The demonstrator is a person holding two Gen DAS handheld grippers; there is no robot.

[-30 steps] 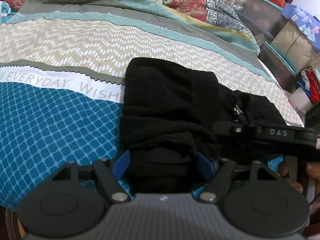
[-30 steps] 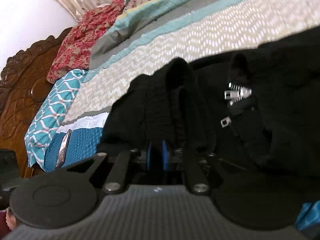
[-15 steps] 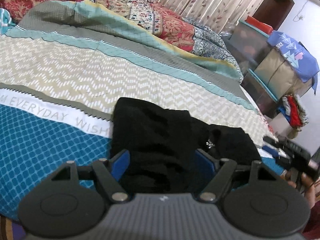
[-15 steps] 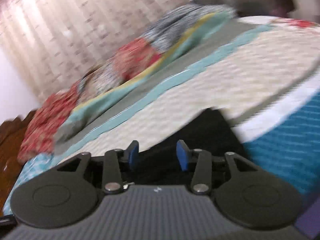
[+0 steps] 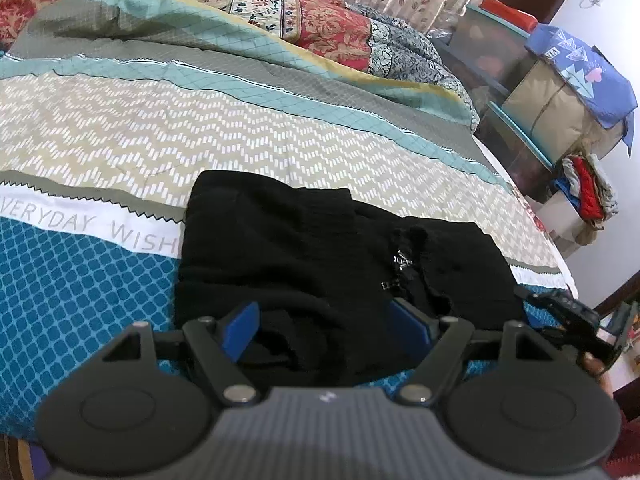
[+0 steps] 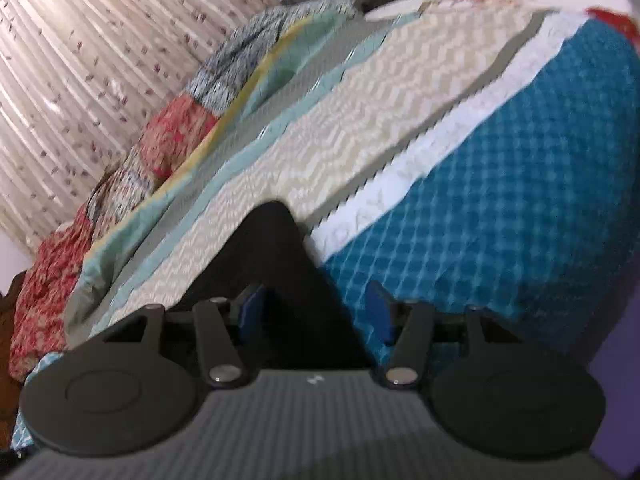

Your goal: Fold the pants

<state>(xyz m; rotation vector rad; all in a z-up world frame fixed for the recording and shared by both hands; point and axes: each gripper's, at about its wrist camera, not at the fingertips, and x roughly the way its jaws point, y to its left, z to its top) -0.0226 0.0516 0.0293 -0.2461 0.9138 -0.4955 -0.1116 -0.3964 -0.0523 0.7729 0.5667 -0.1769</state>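
The black pants (image 5: 320, 264) lie folded near the bed's (image 5: 80, 280) front edge. Left gripper (image 5: 324, 330) gapes empty; right gripper (image 6: 316, 312) has just been opening, empty — press the bundle flat, square its edges.

- The bed (image 5: 120, 136) wore a patterned cover banded in blue, white, beige and teal.
- Black pants (image 5: 320, 256) lay folded on the blue and beige bands, near the bed's front edge.
- A crumpled floral quilt (image 5: 320, 16) lay along the far side.
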